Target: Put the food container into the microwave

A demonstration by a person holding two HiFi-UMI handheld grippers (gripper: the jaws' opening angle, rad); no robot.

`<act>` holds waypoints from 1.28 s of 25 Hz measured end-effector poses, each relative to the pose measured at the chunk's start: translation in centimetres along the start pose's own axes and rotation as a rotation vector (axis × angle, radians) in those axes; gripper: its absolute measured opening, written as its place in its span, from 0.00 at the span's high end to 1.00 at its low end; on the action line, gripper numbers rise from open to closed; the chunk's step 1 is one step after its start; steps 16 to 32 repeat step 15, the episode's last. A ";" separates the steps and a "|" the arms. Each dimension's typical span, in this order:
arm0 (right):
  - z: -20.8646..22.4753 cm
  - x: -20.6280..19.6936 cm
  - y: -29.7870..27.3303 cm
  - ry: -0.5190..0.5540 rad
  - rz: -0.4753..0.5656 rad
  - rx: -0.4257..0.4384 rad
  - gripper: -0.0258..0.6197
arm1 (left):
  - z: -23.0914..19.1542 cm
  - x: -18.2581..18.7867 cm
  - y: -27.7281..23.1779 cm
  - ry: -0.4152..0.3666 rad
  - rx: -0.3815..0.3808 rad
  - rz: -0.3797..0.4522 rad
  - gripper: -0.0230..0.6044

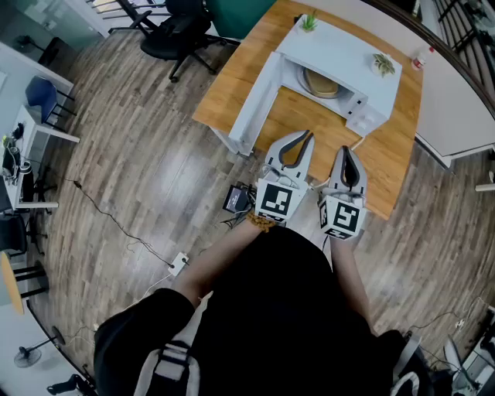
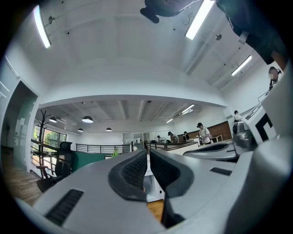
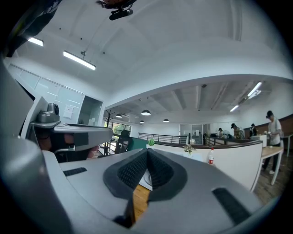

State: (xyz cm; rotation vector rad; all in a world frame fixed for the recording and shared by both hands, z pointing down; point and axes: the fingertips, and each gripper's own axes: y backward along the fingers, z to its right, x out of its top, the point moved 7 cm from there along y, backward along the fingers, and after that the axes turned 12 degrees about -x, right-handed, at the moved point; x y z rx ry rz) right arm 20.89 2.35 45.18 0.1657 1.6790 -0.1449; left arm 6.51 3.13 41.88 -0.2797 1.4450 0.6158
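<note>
Over the table (image 1: 232, 85) edge, left gripper (image 1: 308, 136) and right gripper (image 1: 346, 151) face microwave (image 1: 340, 66).

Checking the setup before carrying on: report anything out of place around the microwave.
Two small potted plants stand on top of the microwave, an odd spot for them. Its door hangs wide open. On the floor beside the table, a black box lies among loose cables. Nothing looks spilled or broken.

One microwave (image 1: 340, 46), one container (image 1: 319, 82), two plants (image 1: 309, 21) (image 1: 383, 63), one bottle (image 3: 211, 156), two claws (image 1: 306, 137) (image 1: 346, 151).
</note>
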 end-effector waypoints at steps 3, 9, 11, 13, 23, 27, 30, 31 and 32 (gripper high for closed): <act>0.4 -0.1 0.2 -0.001 -0.003 -0.007 0.95 | 0.4 -0.5 -0.2 0.015 -0.005 -0.013 0.90; 1.7 -0.9 1.0 -0.003 -0.034 -0.044 0.95 | 1.9 -1.4 -0.4 0.056 -0.039 -0.042 0.90; 2.2 -1.5 1.3 -0.008 -0.047 -0.059 0.95 | 2.5 -1.7 -0.5 0.083 -0.051 -0.053 0.90; 2.6 -2.1 1.3 -0.012 -0.059 -0.070 0.95 | 2.9 -2.0 -0.8 0.087 -0.063 -0.055 0.90; 3.0 -2.7 1.4 -0.015 -0.071 -0.078 0.95 | 3.2 -2.3 -1.2 0.083 -0.076 -0.061 0.90; 3.0 -2.7 1.4 -0.015 -0.071 -0.078 0.95 | 3.2 -2.3 -1.2 0.083 -0.076 -0.061 0.90; 3.0 -2.7 1.4 -0.015 -0.071 -0.078 0.95 | 3.2 -2.3 -1.2 0.083 -0.076 -0.061 0.90; 3.0 -2.7 1.4 -0.015 -0.071 -0.078 0.95 | 3.2 -2.3 -1.2 0.083 -0.076 -0.061 0.90; 3.0 -2.7 1.4 -0.015 -0.071 -0.078 0.95 | 3.2 -2.3 -1.2 0.083 -0.076 -0.061 0.90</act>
